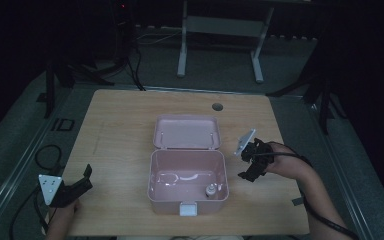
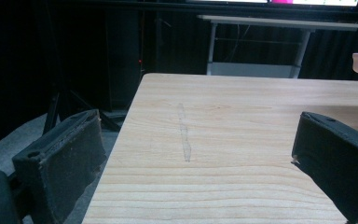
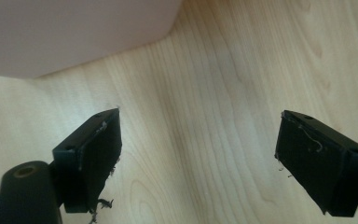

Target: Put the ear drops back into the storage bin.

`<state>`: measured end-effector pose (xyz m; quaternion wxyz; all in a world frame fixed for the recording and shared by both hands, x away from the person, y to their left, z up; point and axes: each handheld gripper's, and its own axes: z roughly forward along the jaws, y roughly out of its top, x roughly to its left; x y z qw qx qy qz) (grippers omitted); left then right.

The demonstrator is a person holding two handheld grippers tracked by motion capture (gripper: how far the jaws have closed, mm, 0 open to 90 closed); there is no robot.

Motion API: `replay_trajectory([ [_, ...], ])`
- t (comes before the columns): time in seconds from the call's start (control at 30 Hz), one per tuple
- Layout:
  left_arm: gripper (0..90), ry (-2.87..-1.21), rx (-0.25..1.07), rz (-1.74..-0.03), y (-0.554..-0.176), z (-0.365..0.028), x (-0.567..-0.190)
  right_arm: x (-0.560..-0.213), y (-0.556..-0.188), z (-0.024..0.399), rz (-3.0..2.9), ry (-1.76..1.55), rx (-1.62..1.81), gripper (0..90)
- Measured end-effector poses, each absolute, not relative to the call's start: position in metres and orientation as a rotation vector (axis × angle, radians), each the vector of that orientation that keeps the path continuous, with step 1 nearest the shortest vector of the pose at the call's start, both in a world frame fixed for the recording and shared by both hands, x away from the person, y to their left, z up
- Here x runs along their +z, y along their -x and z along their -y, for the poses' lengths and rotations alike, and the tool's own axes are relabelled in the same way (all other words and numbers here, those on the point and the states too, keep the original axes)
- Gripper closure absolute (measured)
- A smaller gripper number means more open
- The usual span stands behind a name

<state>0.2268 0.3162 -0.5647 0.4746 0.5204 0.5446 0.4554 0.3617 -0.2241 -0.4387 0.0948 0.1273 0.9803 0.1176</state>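
Just left of the wide-open, empty right gripper (image 1: pixel 247 167) sits the pink box (image 1: pixel 187 200), lid up.

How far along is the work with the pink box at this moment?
Done: the pink box sits open, its lid laid back, and a small white bottle-like item already lies inside near the front right corner. In hand: nothing; the right tongs are open beside the box's right wall, and the left tongs are open at the table's left edge. Left, probably: closing the lid.
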Motion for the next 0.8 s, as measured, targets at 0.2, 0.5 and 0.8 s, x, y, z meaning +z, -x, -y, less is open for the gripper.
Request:
replay_trajectory([
  [0.2, 2.4, -1.272, 1.114, -1.331, -0.227, -0.316, -0.565, -0.462, -0.363, 0.235, -2.860, -0.462, 0.372, 14.0],
  [0.5, 2.4, -1.271, 1.116, -1.331, -0.227, -0.316, -0.565, -0.488, -0.367, 0.264, -2.691, -0.703, 0.519, 13.7],
  [0.8, 2.4, -1.271, 1.117, -1.332, -0.227, -0.316, -0.565, -0.507, -0.363, 0.282, -2.544, -0.848, 0.573, 13.5],
])
